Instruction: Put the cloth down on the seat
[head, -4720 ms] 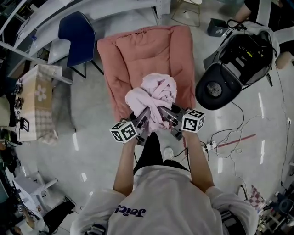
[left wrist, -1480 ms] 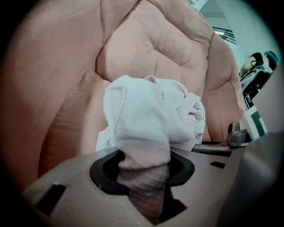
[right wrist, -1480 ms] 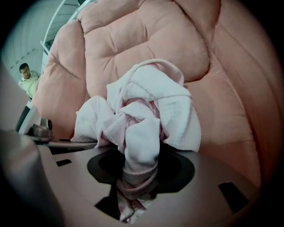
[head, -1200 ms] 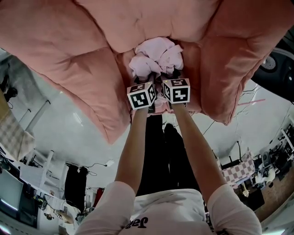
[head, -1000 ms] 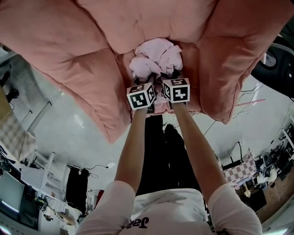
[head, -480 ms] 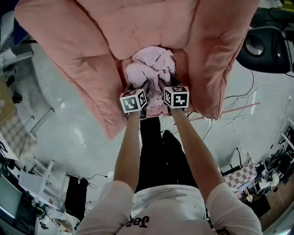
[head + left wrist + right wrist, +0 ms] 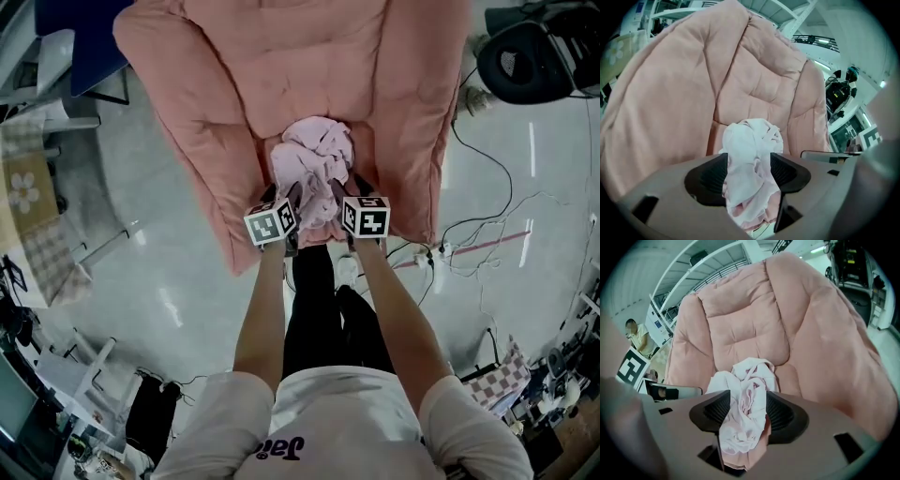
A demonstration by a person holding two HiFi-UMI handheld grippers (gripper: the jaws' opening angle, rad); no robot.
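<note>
Two claws, both let go. Left claw [image 7: 748,171]: jaws stand wide apart, having just been opening. The cloth [image 7: 315,161] fills the gap as seen along them, but nothing is pinched; it lies beyond, on the chair. Right claw [image 7: 749,411]: same reading, jaws spread wide after just opening, pink folds visible between them, no clamp.

Cloth position: a crumpled pale pink bundle resting on the seat [image 7: 367,157] of the salmon armchair [image 7: 309,66], at the foot of the backrest, between the two arm cushions. One fold trails toward the front edge, between the two claws.

Step in hand (judgement): placing looks done; this is the release and pull-away. Task near its end.

Next move (judgement): draw both claws straight back from the bundle with the jaws kept apart. Watch that the trailing fold does not catch on a jaw and drag off the front edge. The fabric looks thin and limp, so it should snag easily.

Versus earlier head views: in the oldest one the bundle was held up in both claws in front of an empty seat. A second back both claws were down in the bundle on the cushion. Now they sit nearer the front edge, and the head view takes in the whole armchair and more floor [image 7: 159,281].
</note>
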